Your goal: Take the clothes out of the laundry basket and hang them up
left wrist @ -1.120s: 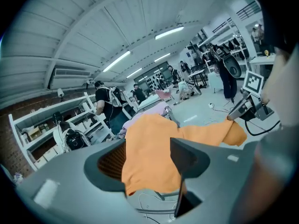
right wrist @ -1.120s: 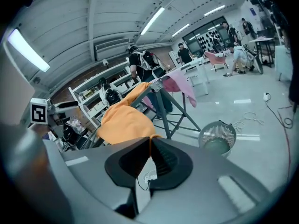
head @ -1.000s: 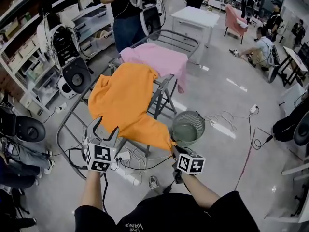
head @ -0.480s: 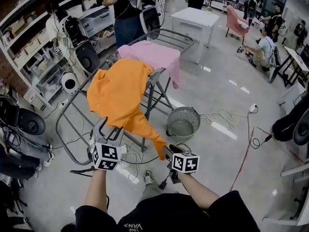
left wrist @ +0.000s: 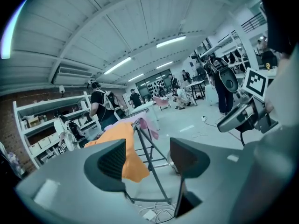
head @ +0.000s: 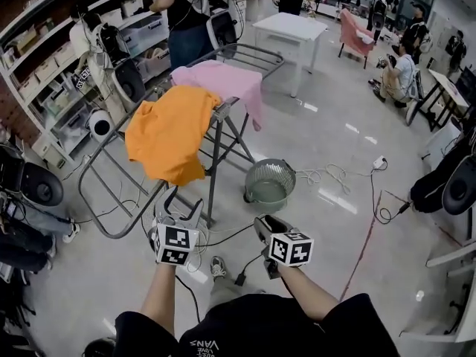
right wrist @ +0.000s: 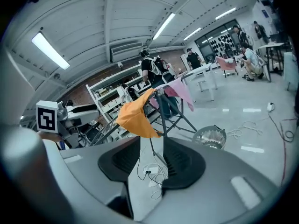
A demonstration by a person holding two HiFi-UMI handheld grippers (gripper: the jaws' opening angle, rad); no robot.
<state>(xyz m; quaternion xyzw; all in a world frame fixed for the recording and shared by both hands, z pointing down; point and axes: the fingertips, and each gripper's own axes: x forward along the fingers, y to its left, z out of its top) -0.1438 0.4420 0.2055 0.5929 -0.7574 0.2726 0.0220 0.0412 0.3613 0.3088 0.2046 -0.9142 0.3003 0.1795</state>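
An orange garment (head: pixel 165 132) hangs draped over a grey drying rack (head: pixel 249 50), beside a pink garment (head: pixel 219 80) on the same rack. A round mesh laundry basket (head: pixel 269 184) stands on the floor beside the rack; nothing shows in it. My left gripper (head: pixel 184 199) is open and empty below the orange garment (left wrist: pixel 128 148). My right gripper (head: pixel 264 225) has just been opening and is open, with nothing between its jaws. In the right gripper view the orange garment (right wrist: pixel 135 118) and the basket (right wrist: pixel 210 136) lie ahead, apart from the right gripper (right wrist: pixel 152 160).
Cables and a power strip (head: pixel 216 262) lie on the floor near my grippers. Shelves with equipment (head: pixel 111 43) line the left wall. A person (head: pixel 186 21) stands behind the rack. A white table (head: pixel 294 28) and more people are further back.
The right gripper has let go of the orange garment's lower corner, which now hangs from the rack. Both grippers have drawn back from the rack towards me.
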